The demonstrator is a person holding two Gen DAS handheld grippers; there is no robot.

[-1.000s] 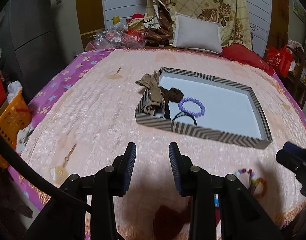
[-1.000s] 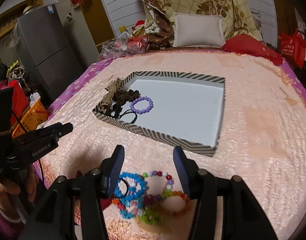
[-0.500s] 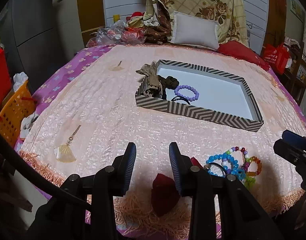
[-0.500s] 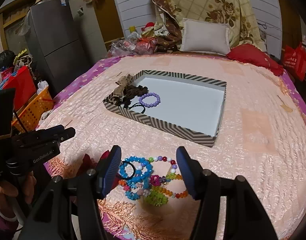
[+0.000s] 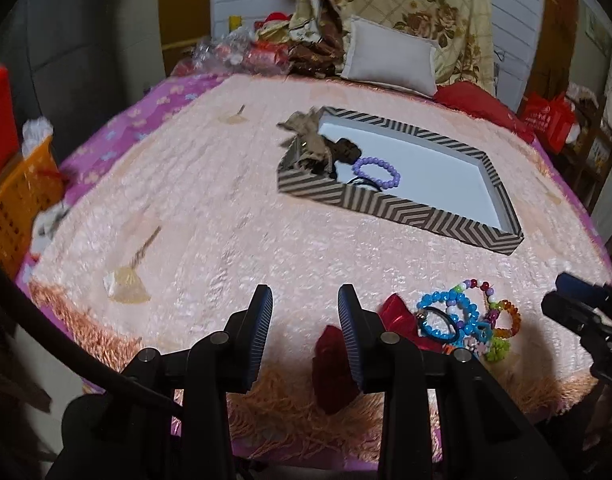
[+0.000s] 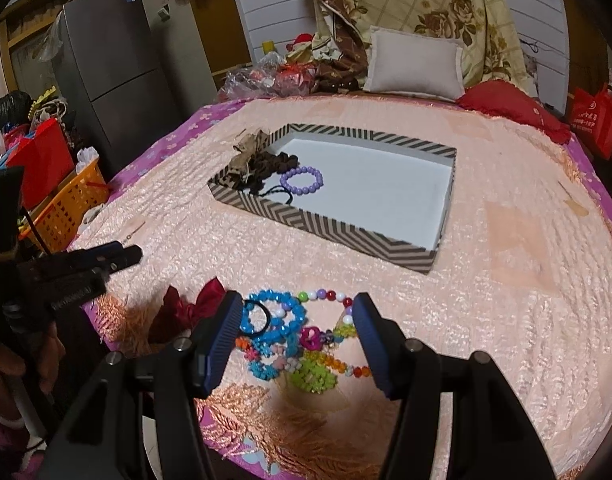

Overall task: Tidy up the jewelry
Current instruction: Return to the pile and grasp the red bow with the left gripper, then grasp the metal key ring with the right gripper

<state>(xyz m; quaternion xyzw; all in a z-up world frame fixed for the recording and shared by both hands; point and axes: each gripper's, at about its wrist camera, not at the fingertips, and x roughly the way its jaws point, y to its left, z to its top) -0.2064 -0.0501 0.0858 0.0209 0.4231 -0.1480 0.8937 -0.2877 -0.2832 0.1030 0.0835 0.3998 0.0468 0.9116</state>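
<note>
R gripper (image 6: 297,318), fingers apart w/ nothing clamped, straddles bracelet pile (image 6: 296,338) at bed edge: lower, pinch one strand only, carry to tray (image 6: 434,254) at 12 o'clock; L gripper (image 5: 305,312) fingers apart, idle.

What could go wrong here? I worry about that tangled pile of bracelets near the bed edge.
The bracelets overlap in one heap, so the open right gripper may lift several at once or drop some on the way to the box. The heap lies close to the fringed edge of the bedspread, so a nudge could push beads off the bed. The red bow beside it could snag.
</note>
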